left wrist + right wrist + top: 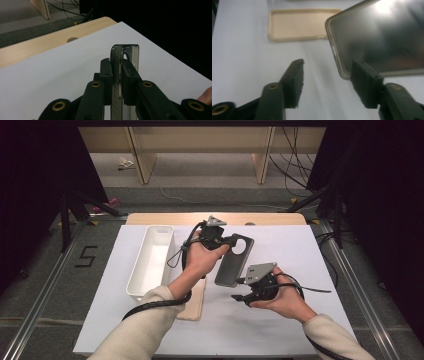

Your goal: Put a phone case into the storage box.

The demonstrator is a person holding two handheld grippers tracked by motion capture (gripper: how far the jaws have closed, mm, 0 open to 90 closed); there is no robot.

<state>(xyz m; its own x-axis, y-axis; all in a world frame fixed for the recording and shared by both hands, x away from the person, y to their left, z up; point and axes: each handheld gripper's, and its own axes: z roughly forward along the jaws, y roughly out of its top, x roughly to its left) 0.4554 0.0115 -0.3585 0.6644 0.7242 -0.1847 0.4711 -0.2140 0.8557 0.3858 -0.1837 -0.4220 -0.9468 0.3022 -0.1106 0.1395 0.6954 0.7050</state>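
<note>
One mark is legible: the numeral "5" (87,256), marked in black on the grey floor left of the table (280,320).

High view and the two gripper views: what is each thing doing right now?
Left hand-held gripper: shut on the grey phone case.
Grey phone case: held up off the table, tilted.
Right hand-held gripper: open, beside the grey case's edge.
Tan phone case: lying flat, hollow side up.
White bin: upright, empty.
</note>
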